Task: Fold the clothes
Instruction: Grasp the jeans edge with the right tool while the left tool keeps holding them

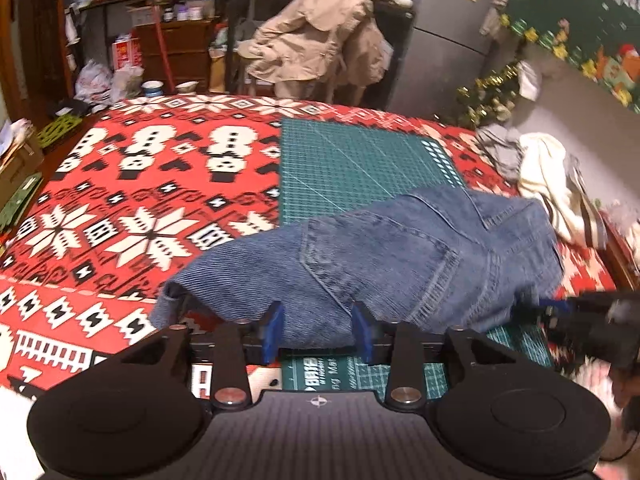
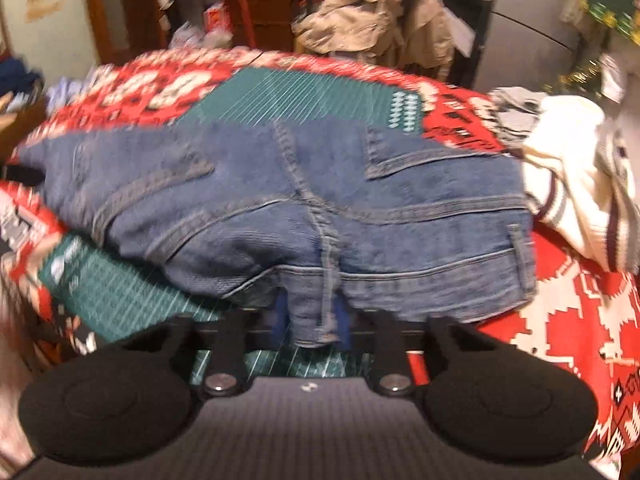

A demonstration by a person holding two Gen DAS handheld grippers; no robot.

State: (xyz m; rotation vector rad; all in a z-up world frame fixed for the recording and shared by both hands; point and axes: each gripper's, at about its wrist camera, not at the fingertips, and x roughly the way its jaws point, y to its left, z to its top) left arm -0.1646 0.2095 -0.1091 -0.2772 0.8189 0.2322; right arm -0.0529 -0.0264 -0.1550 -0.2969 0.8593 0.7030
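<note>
- Left gripper (image 1: 318,334): blue jaws pinch a bunched fold of the blue denim jeans (image 1: 400,264).
- Right gripper (image 2: 316,326) clamps the waistband at a belt loop.
- Jeans hang lifted over the green gridded cutting mat (image 1: 352,160) on the red patterned tablecloth (image 1: 120,200).
- Denim looks heavy and stiff; the waistband is likely the surest hold.
- Cream striped garment (image 2: 568,184) heaped to the right.

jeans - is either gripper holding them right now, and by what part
Both hold the jeans. The right gripper pinches the waistband at the centre belt loop; the left gripper grips their near edge.
</note>
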